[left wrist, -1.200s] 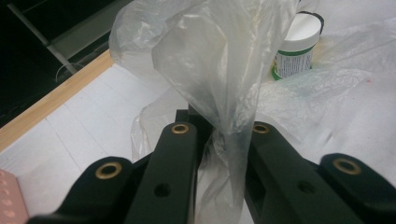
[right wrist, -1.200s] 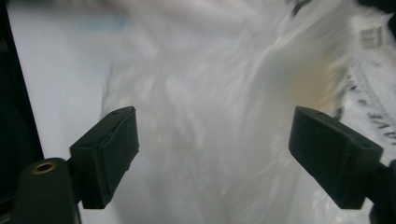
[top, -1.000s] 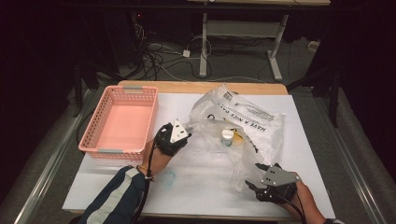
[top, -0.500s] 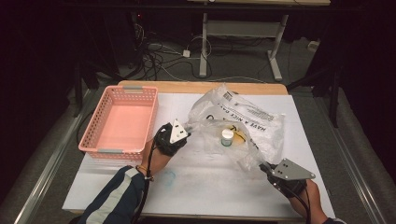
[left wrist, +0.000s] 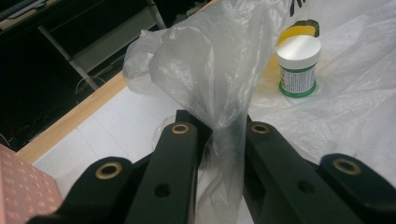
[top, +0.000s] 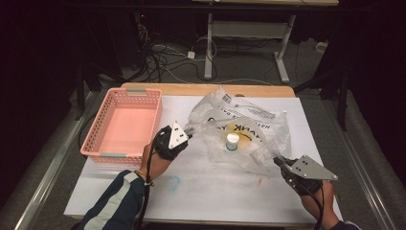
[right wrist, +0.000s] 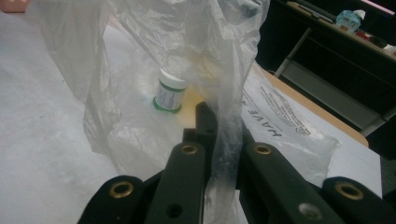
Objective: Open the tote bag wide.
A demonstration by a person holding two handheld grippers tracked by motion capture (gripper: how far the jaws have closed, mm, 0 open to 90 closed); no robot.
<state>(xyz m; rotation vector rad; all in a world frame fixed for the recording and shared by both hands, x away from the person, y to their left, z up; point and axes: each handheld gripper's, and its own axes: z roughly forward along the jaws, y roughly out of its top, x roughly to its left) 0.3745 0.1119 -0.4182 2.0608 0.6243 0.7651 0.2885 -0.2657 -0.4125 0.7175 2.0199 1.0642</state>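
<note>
Fingers of both grippers clenched on the clear plastic bag [top: 239,132].

Left gripper [top: 184,136] pinches a gathered fold at the bag's left edge, beside the pink basket [top: 122,124]; right gripper [top: 280,163], whose fingers have just been closing, grips film at the bag's near right corner. A small white-lidded jar [top: 232,141] stands upright inside the bag, which lies crumpled on the white surface [top: 215,191] between the two hands.

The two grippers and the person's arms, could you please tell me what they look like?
Both the left gripper and the right gripper are black, each topped by a grey three-cornered plate and trailing a black cable. Their jaws carry brass-coloured rivets. The left arm wears a dark sleeve with pale stripes.
</note>
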